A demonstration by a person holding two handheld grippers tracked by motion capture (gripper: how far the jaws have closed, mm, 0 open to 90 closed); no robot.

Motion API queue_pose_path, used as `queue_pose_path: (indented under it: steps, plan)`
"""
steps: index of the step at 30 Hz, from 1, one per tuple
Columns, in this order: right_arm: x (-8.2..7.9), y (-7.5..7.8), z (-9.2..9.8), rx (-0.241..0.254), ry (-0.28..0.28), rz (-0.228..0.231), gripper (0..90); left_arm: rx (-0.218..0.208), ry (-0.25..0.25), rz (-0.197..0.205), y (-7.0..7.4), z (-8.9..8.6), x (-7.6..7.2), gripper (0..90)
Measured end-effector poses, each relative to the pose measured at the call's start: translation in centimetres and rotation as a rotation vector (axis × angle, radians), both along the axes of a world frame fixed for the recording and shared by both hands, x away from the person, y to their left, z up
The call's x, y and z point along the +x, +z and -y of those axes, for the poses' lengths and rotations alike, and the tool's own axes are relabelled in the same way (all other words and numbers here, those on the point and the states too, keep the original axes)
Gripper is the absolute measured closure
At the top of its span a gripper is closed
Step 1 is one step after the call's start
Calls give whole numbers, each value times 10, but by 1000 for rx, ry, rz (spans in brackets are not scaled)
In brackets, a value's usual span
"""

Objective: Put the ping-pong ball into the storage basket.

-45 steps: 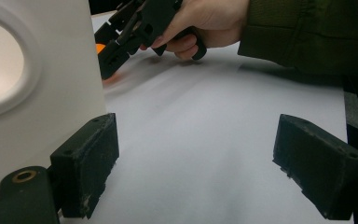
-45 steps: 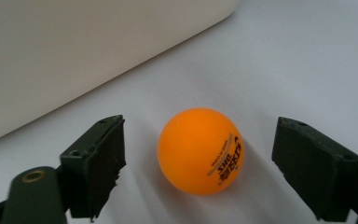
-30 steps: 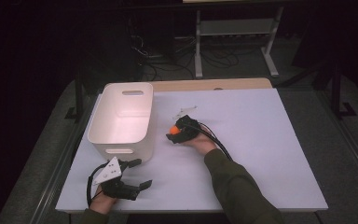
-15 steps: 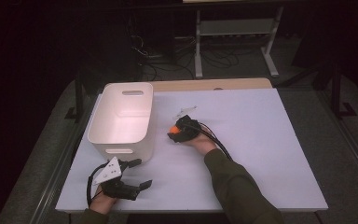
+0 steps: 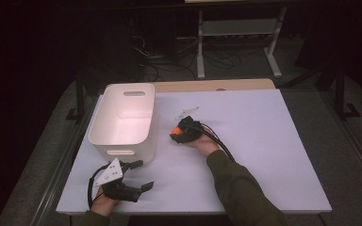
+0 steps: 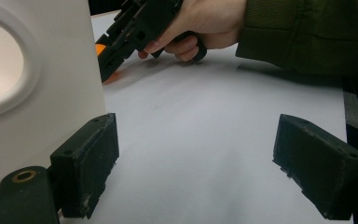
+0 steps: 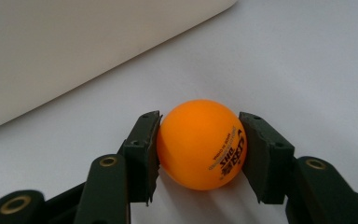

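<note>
One small orange plastic table-tennis ball [image 7: 201, 143] sits on the white table sheet [image 5: 264, 141], just beside the white rectangular plastic bin [image 5: 125, 122], with the right gripper [image 7: 199, 156] clamped on its two sides. Its jaws have just been closing, and the grip looks centred, probably to lift the ball into the bin. The left gripper [image 6: 196, 172] rests wide and empty by the bin's near wall, out of the way.

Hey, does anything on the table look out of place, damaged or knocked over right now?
Nothing stands out. The white bin sits upright on the table, and the orange ball looks intact between the right gripper pads.
</note>
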State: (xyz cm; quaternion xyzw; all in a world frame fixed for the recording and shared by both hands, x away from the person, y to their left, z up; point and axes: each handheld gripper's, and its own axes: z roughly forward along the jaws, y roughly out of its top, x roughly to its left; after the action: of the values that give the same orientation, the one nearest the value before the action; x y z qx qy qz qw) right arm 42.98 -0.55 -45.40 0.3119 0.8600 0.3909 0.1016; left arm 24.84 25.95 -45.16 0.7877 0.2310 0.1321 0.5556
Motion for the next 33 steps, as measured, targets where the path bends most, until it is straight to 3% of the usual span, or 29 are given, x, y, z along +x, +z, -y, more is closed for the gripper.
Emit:
queue_pose_path:
  steps: [33]
  plan:
    - [-11,8,2,13,40,-17,491,0,0,0,0,0,0,140]
